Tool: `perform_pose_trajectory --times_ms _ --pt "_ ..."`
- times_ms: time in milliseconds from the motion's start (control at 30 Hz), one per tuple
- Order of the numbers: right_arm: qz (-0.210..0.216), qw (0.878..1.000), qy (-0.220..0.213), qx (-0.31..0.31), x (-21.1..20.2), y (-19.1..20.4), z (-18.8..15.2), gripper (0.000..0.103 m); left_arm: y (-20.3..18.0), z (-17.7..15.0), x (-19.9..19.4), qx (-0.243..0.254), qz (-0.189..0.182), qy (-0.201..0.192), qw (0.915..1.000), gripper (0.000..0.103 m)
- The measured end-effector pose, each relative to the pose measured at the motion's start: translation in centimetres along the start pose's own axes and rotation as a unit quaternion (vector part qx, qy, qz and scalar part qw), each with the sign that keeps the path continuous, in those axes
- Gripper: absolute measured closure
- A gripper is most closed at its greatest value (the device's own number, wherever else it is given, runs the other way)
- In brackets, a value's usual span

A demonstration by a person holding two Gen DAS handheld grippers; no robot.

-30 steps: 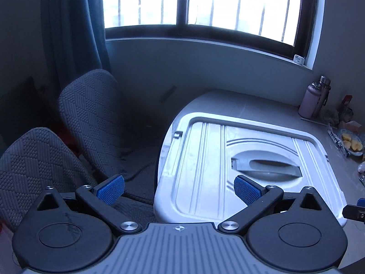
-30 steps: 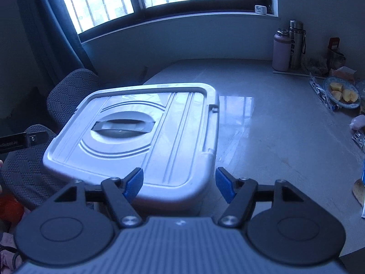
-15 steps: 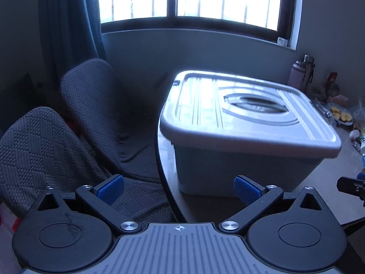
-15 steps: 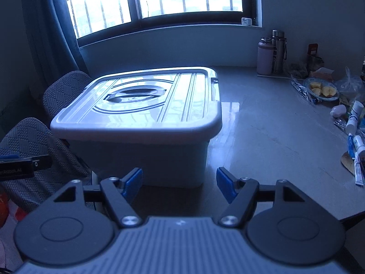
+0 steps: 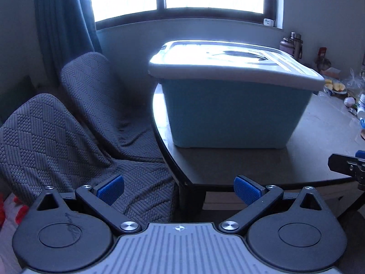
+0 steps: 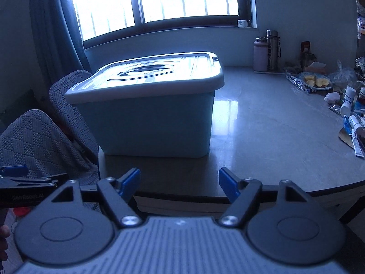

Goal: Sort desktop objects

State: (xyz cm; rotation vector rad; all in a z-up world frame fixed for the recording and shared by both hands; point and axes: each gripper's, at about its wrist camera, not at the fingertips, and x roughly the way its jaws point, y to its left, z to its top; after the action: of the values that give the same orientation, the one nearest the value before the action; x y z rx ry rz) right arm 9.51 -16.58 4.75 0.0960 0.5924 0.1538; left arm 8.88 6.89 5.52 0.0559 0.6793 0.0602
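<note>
The only words I can read are "GenRobot.AI", in pale letters on the black side of the left gripper (image 6: 16, 171) where it pokes into the right wrist view. No label shows on the big light blue plastic box with a grey lid (image 6: 150, 105). The box sits shut at the left edge of the grey stone table (image 6: 273, 132), next to two dark grey cloth-covered chairs (image 5: 68, 125). In its own view the left gripper (image 5: 179, 188) is wide open and holds nothing. The right gripper (image 6: 180, 182) is open too, its jaws have just been opening, and nothing is between them. Both hang at the near edge of the table, apart from the box. Small bottles and tubes (image 6: 351, 114) lie along the right edge.
</note>
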Motion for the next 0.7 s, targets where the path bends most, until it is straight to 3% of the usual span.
perform_pose_trajectory --times_ms 500,700 --pt "-0.023 0.999 -0.037 -0.011 -1.2 0.2 -4.9 0.027 -2.0 -4.6 -0.5 0.031 0.013 -0.029 0.999 0.0" --pt "-0.023 0.999 -0.036 -0.014 -1.4 0.2 -6.1 0.027 -1.7 -5.9 -0.6 0.018 0.017 -0.027 0.9993 0.0"
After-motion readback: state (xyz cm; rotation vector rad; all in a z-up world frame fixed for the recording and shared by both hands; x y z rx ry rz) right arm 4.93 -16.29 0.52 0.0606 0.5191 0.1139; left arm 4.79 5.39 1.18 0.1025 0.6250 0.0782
